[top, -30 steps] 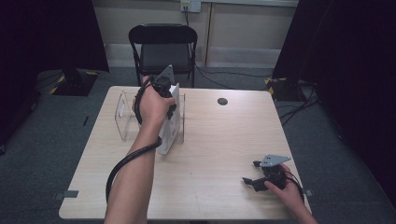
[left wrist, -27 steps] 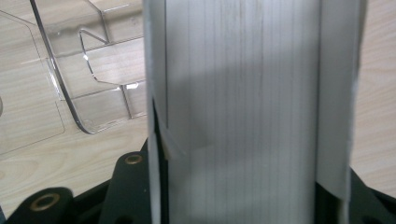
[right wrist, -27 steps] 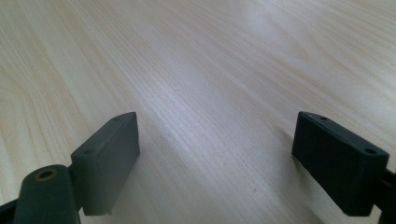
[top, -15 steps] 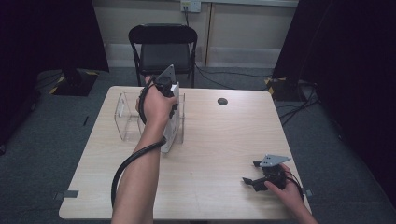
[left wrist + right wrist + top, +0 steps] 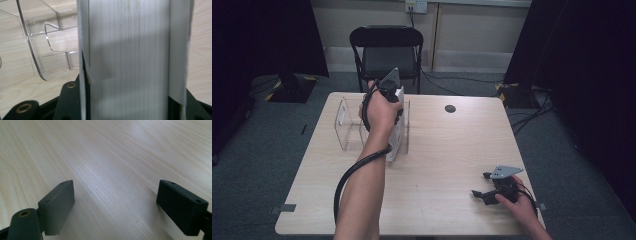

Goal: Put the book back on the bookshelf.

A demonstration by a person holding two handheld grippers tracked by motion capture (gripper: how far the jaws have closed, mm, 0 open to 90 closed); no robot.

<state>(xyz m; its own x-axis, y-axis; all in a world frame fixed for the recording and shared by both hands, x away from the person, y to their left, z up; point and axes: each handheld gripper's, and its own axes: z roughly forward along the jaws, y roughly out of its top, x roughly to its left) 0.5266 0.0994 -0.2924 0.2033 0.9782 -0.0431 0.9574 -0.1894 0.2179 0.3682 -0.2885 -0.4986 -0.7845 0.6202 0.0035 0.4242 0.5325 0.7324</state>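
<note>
A thick white book [image 5: 396,136] stands upright on the table against the right side of a clear plastic rack [image 5: 346,125]. My left gripper [image 5: 392,99] comes down on the book's top edge, with the person's hand wrapped around the gripper. In the left gripper view the book's white page edge [image 5: 130,50] lies between the two black jaws, and my left gripper [image 5: 130,107] is shut on it. The clear rack [image 5: 50,45] lies just to the left there. My right gripper [image 5: 482,185] rests low at the table's front right, open with nothing between its fingers [image 5: 122,205].
A black folding chair [image 5: 387,50] stands behind the table's far edge. A small dark round disc [image 5: 450,108] sits in the tabletop at the back right. Cables run over the floor on the right. Bare light wood [image 5: 447,150] lies between the two hands.
The left forearm has swung slightly to the right. The book, the rack and the right gripper stand where they were.
</note>
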